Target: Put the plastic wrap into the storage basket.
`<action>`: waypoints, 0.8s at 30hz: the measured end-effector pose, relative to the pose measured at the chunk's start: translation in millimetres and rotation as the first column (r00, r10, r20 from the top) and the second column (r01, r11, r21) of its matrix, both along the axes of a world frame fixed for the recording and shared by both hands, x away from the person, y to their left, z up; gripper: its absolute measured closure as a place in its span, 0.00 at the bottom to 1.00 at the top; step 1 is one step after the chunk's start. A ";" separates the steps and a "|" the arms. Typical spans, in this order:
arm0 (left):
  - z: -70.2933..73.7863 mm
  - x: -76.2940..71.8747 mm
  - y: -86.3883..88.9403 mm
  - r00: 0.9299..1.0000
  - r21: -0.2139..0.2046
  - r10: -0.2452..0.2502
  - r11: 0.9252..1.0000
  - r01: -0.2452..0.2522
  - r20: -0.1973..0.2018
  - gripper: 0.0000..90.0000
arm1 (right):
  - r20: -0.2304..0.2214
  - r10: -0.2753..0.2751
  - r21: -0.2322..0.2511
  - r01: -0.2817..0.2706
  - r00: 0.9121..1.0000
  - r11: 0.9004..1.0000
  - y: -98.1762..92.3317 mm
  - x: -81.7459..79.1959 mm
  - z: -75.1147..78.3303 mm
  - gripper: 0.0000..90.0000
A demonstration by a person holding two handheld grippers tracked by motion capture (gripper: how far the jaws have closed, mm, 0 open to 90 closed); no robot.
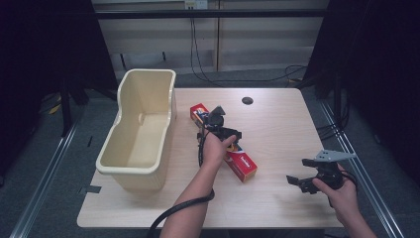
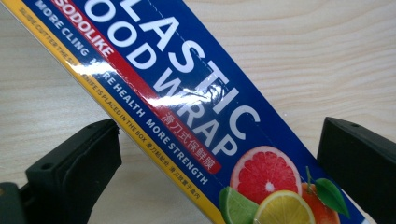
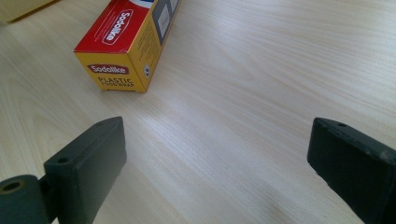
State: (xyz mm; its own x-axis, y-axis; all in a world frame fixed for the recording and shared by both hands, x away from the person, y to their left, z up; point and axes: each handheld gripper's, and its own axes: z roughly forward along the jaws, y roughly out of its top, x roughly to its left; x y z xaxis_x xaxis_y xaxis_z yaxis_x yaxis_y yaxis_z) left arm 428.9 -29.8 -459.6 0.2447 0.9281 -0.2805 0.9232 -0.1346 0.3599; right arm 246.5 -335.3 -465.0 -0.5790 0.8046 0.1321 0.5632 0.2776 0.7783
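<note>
The wrap box is dark blue with white lettering, a red band, a yellow edge and printed citrus slices; its end is red over yellow. The bin is cream, the counter pale woodgrain, each claw black.

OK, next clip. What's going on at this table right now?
A person is working at a wooden table with a gripper in each hand. The left gripper is over the middle of a long plastic wrap box that lies flat on the table; its jaws are open on either side of the box, not yet closed on it. The right gripper is open near the table's right edge, holding nothing. A cream plastic bin stands at the left, with nothing visible inside.
</note>
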 end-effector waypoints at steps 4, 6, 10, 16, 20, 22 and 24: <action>-1.2 0.7 -0.1 1.000 0.002 -0.012 1.000 0.012 -0.001 0.00 | -0.001 0.003 -0.002 -0.003 1.000 1.000 -0.9 -0.3 0.1 0.05; -0.9 0.3 1.3 1.000 0.007 -0.022 1.000 0.022 -0.007 0.00 | 0.001 0.006 -0.004 -0.006 1.000 1.000 -1.2 0.1 -0.3 0.05; 1.5 -1.9 3.0 0.997 0.058 -0.078 0.995 0.079 -0.026 0.05 | -0.002 0.002 -0.003 -0.002 1.000 1.000 -2.0 -0.1 0.1 0.05; 4.9 -7.1 14.2 0.991 0.083 -0.122 0.988 0.127 -0.059 0.18 | 0.004 0.004 -0.004 -0.004 1.000 1.000 -1.1 -0.4 0.6 0.05; 12.7 -9.6 18.9 0.982 0.150 -0.170 0.972 0.181 -0.086 0.27 | 0.002 0.002 -0.002 -0.002 1.000 1.000 0.6 -0.3 0.8 0.05; 16.4 -11.0 20.9 0.976 0.188 -0.192 0.960 0.208 -0.101 0.31 | -0.004 0.001 -0.002 -0.001 1.000 1.000 0.8 -0.4 0.9 0.05; 18.1 -11.7 21.9 0.974 0.215 -0.203 0.952 0.220 -0.099 0.36 | -0.005 0.003 -0.006 -0.003 1.000 1.000 1.0 -0.2 0.7 0.05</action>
